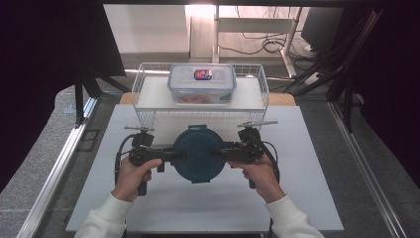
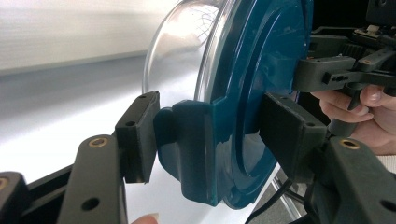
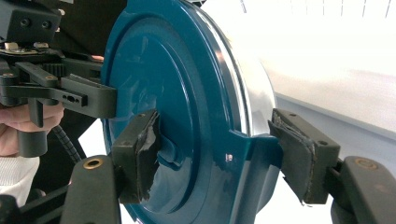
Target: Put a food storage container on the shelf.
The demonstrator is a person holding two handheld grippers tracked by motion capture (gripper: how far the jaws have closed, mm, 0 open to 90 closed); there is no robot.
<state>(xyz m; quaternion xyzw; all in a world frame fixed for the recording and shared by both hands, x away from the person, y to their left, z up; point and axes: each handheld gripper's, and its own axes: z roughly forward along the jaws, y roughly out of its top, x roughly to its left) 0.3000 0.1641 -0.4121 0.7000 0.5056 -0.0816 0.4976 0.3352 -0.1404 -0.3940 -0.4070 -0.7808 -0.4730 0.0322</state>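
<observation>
Left gripper (image 1: 171,155): jaws part-way apart and clamped on the left edge of the round container (image 1: 198,153). In the left gripper view one pad (image 2: 138,135) presses on the clip tab (image 2: 187,144) from the clear-bowl side, the other pad (image 2: 289,133) lies against the flat top of the teal lid (image 2: 261,70).
Right gripper (image 1: 225,152): jaws likewise part-way apart, closed on the opposite, right edge. In the right gripper view the worn pad (image 3: 140,154) sits on the lid face (image 3: 154,84), the far pad (image 3: 299,154) meets the side tab (image 3: 252,158) from the bowl side.
Round container: held between the two grippers, lid up as seen from above; a clear bowl (image 2: 182,42) shows under the lid. Whether anything is inside, cannot tell.
Hands: left hand (image 1: 131,176) and right hand (image 1: 260,173) grip the handles, white sleeves (image 1: 106,218) behind them, toward the person.
Cables: a black loop (image 1: 119,153) trails outward from each gripper.
Below the grippers: white mat (image 1: 198,203); whether the container's base touches it cannot be told from above.
Beyond the grippers, away from the person: white wire basket (image 1: 143,74), just past the container's far rim.
In the basket: a rectangular clear box (image 1: 201,83) with a blue-edged clip lid and a label on top; something orange shows through its wall.
Further out: grey floor (image 1: 29,163) with metal rails on both sides of the table, a desk frame and loose wires at the back.
</observation>
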